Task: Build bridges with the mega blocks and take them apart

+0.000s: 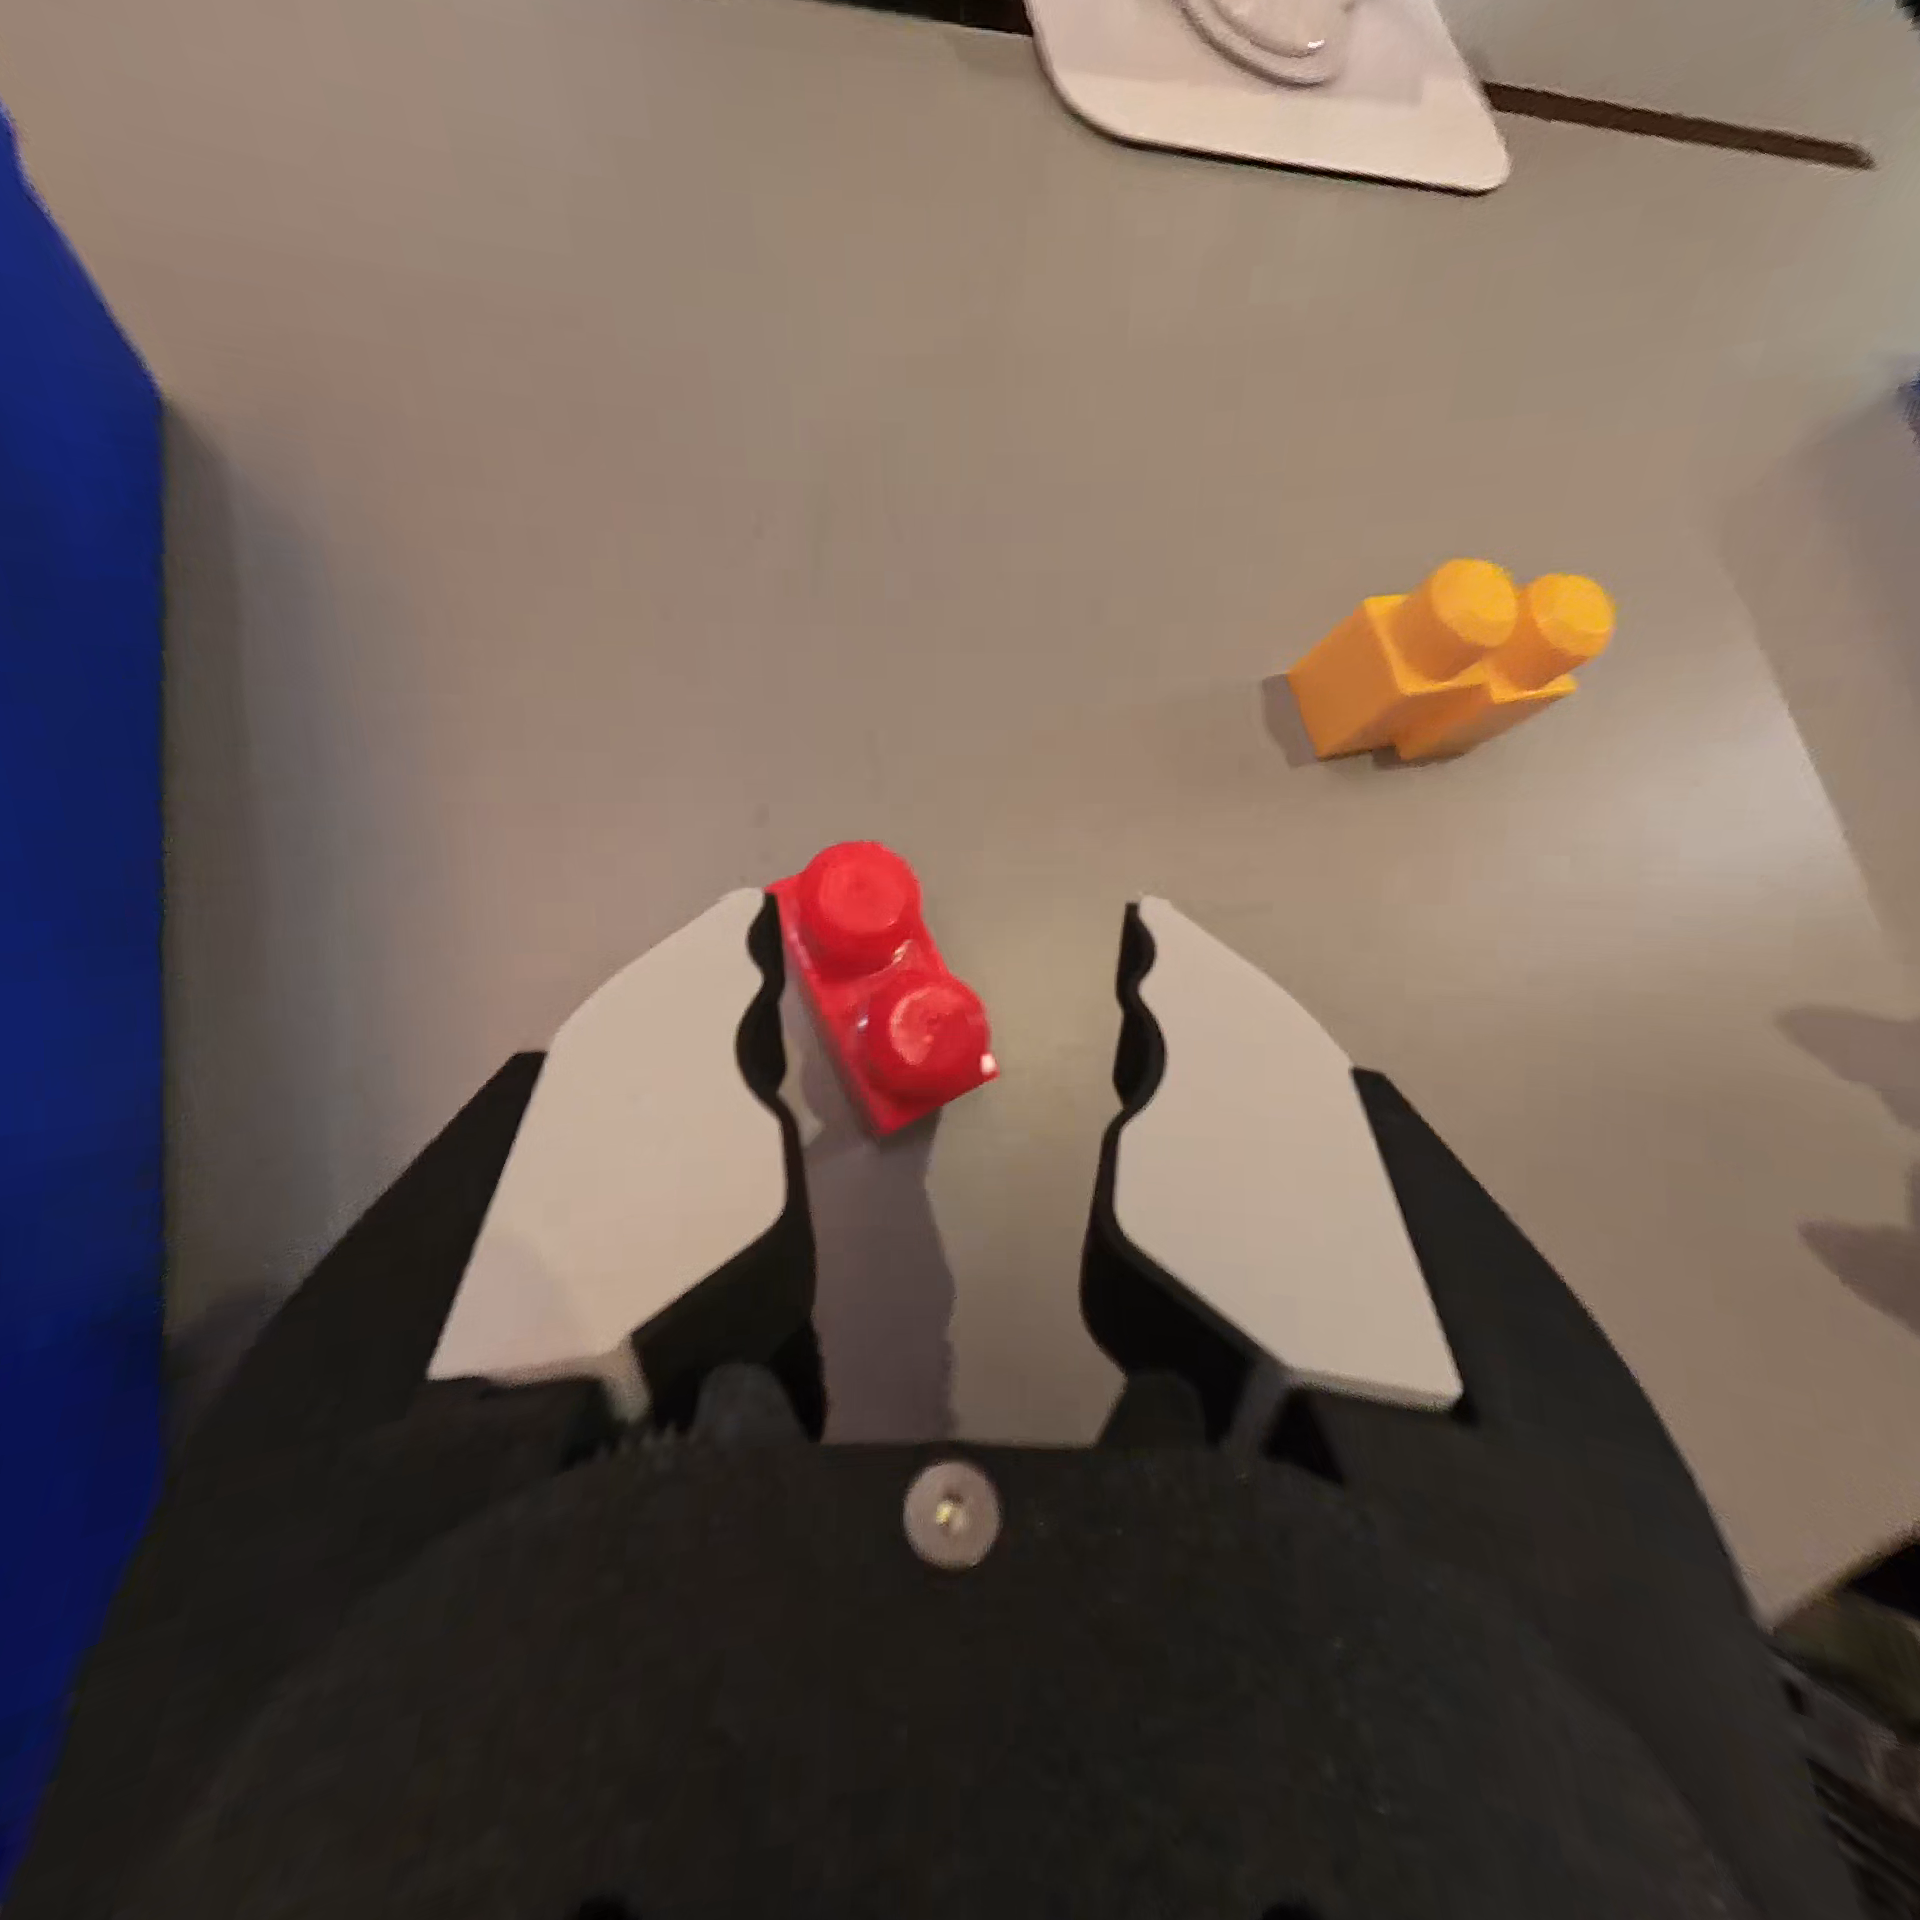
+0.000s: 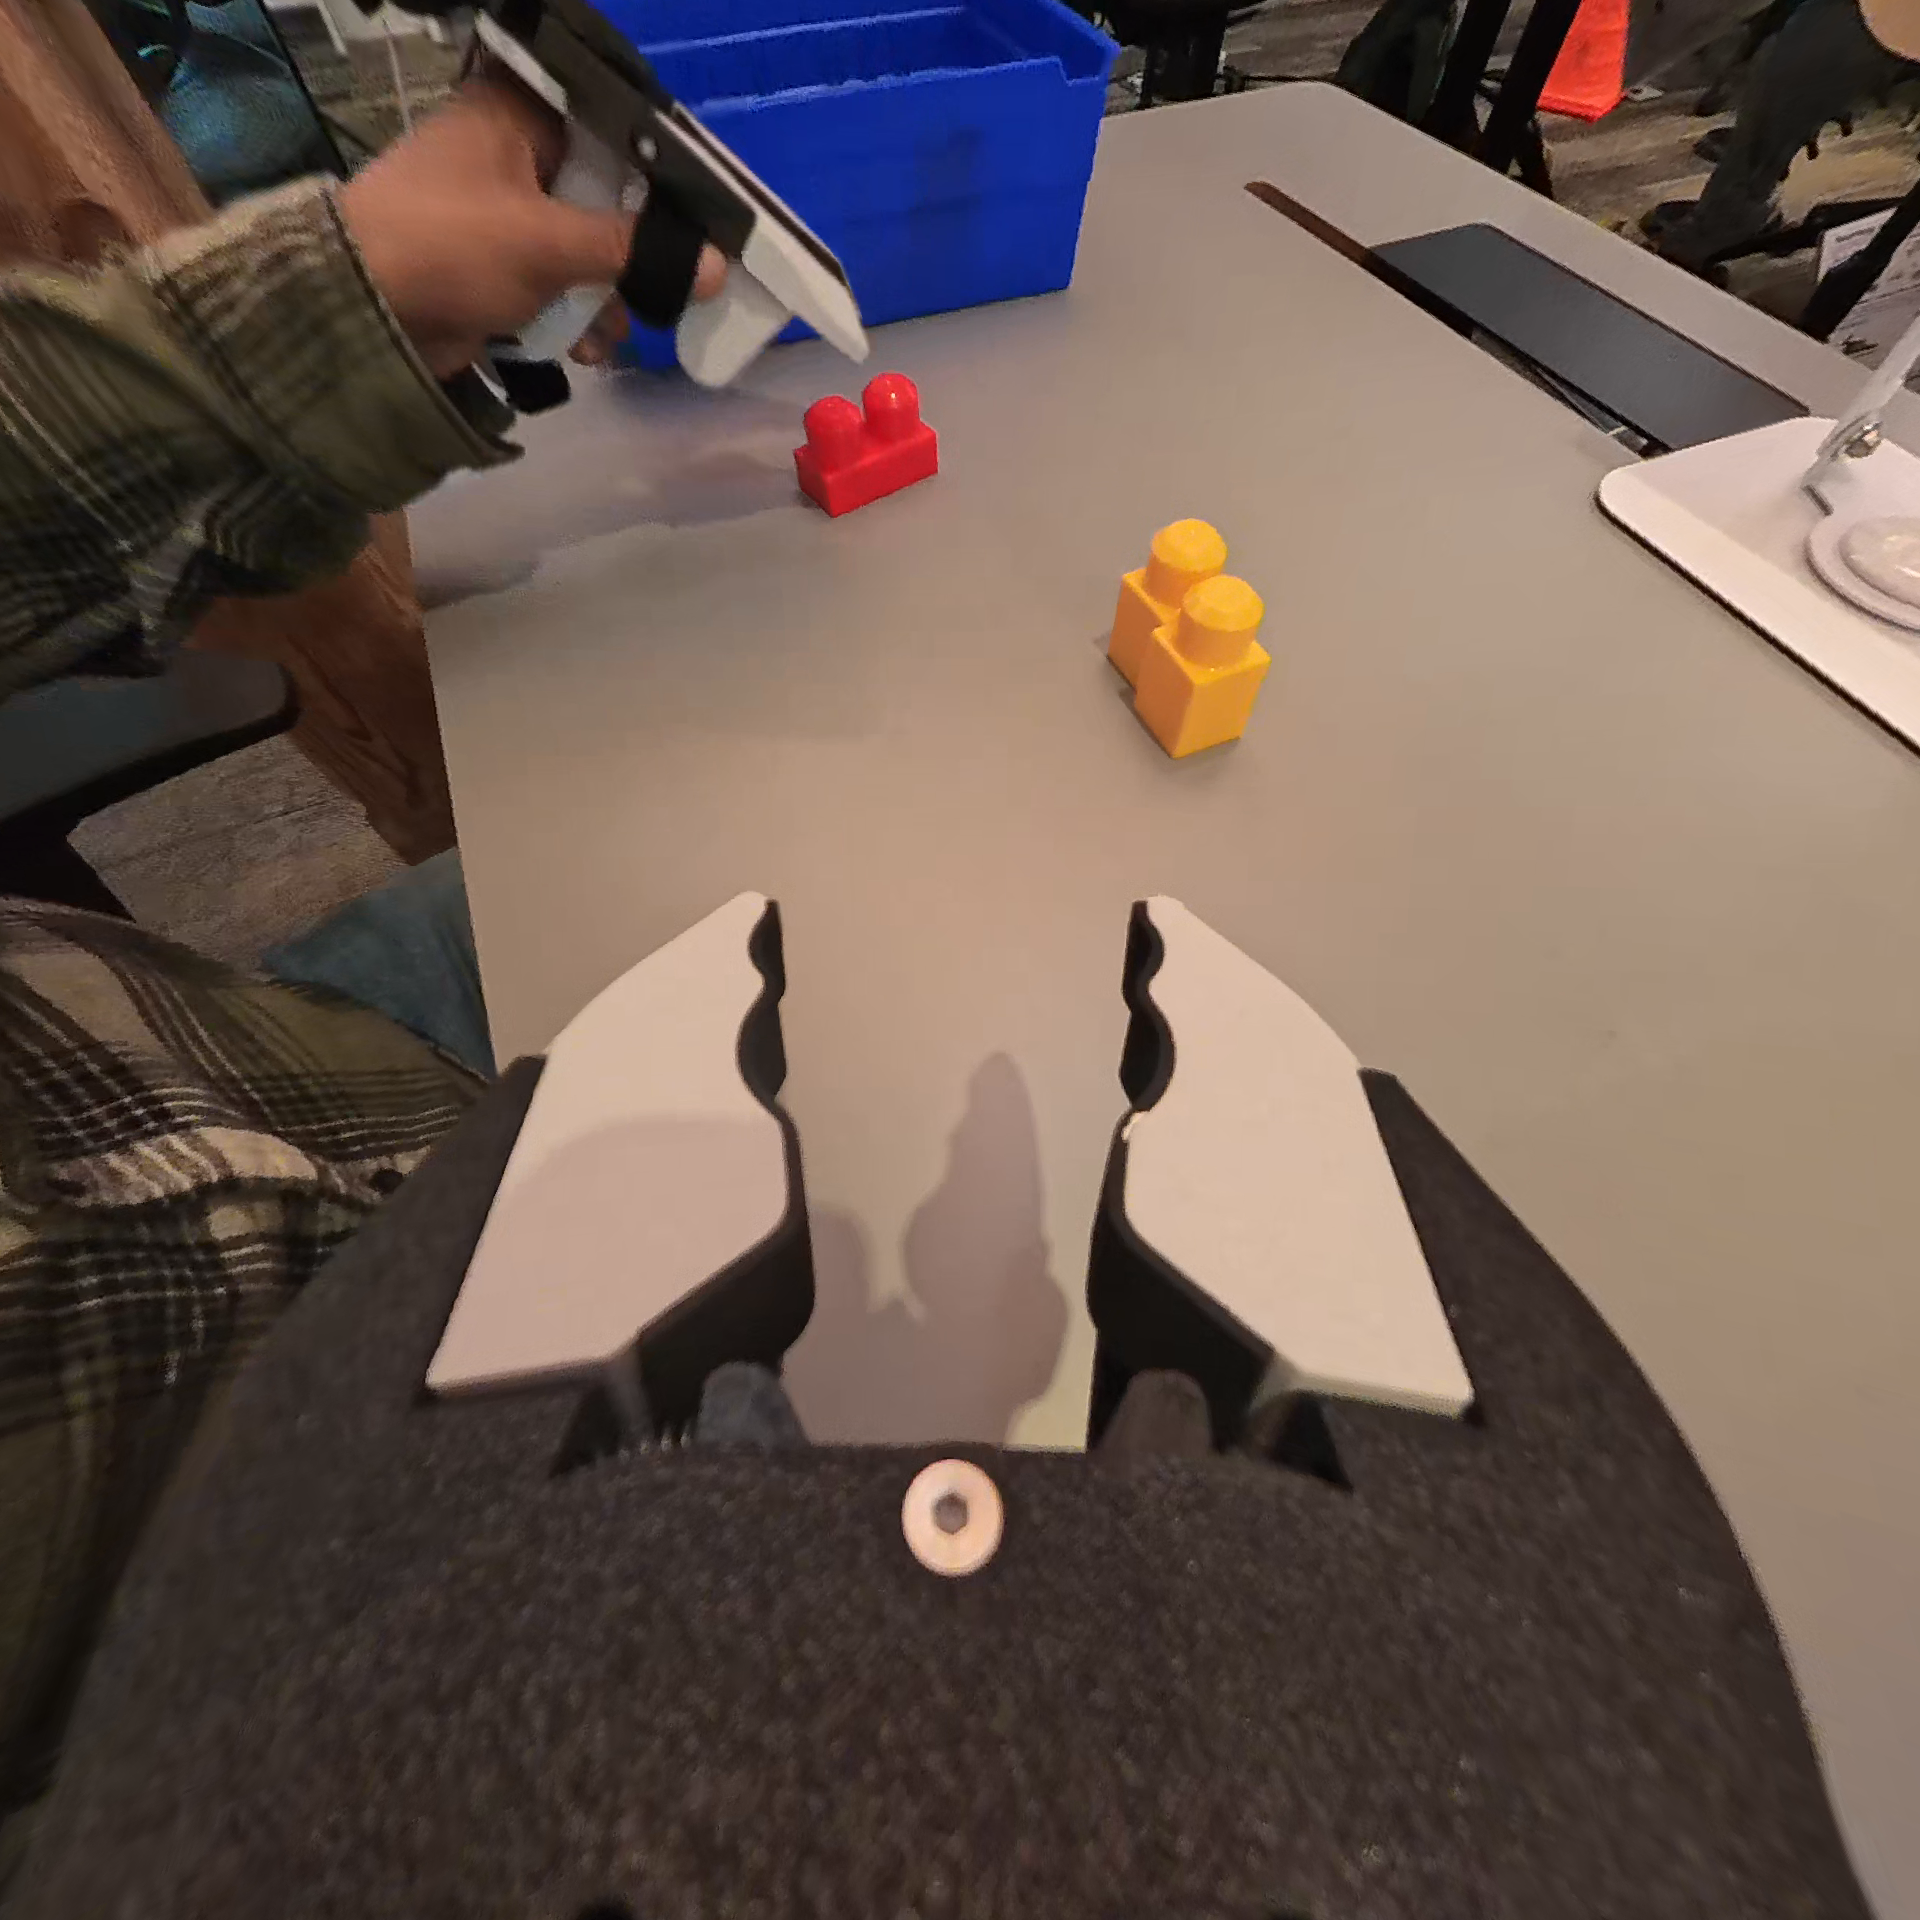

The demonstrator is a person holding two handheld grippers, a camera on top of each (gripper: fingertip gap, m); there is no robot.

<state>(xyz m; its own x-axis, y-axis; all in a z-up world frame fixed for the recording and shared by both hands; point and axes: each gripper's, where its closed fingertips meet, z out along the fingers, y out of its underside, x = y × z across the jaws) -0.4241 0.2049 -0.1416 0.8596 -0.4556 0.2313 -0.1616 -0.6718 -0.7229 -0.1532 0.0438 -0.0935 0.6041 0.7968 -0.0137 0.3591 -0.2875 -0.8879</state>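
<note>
Left hand-held gripper [image 1: 945, 914] open, hovering over red block [image 1: 883, 987] on bench [image 1: 935, 520]; block hugs its left finger, long axis skewed. Right hand-held gripper [image 2: 951, 914] open, empty, well back; yellow block [image 2: 1190, 639] ahead.

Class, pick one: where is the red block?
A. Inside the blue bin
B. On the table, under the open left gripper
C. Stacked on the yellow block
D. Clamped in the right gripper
B: the red block stands alone on the table below the open left gripper.
</note>
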